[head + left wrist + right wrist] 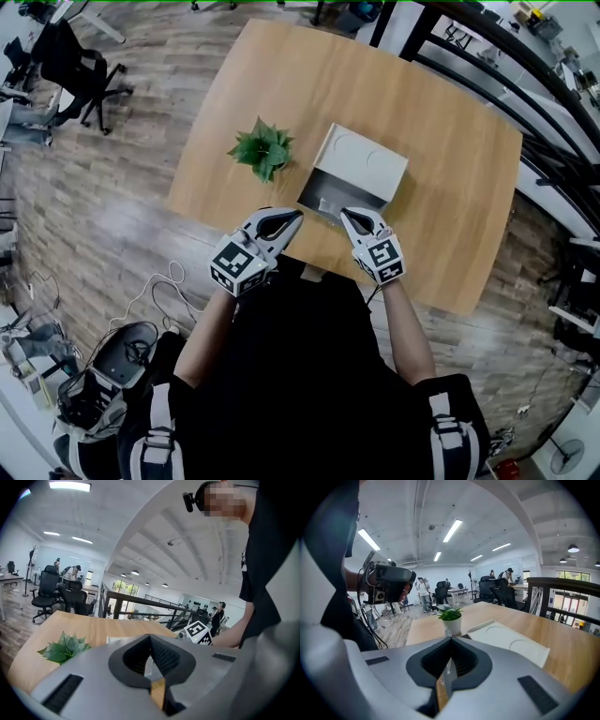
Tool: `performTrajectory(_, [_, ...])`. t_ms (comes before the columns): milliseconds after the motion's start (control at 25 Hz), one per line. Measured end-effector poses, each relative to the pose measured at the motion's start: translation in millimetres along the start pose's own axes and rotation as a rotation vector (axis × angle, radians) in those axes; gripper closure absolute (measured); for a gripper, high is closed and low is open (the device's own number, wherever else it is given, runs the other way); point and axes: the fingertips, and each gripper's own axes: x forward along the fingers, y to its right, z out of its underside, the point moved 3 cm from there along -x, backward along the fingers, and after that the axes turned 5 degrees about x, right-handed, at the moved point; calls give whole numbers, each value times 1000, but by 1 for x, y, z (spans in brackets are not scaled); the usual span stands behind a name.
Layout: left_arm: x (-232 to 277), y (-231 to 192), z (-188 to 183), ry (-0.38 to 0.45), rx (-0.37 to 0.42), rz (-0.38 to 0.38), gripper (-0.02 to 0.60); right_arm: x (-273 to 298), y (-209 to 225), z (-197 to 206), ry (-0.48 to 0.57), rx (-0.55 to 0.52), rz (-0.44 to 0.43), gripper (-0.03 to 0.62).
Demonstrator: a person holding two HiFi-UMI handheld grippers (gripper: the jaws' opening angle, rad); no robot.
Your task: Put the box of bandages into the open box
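Dimly visible open box (361, 161) interior.

We find no word, brand, number or sign that we can read in any of the views. The only print is the black-and-white square pattern on the marker cube (239, 265) of the left gripper (294, 217) and on the marker cube (382, 258) of the right gripper (346, 215), at lower centre of the head view. These patterns carry no letters or digits.
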Motion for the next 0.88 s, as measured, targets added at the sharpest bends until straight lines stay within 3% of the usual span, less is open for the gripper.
performTrajectory(880, [15,-50,5,-52,44,219,558,49,3,22,-48,135,132,569])
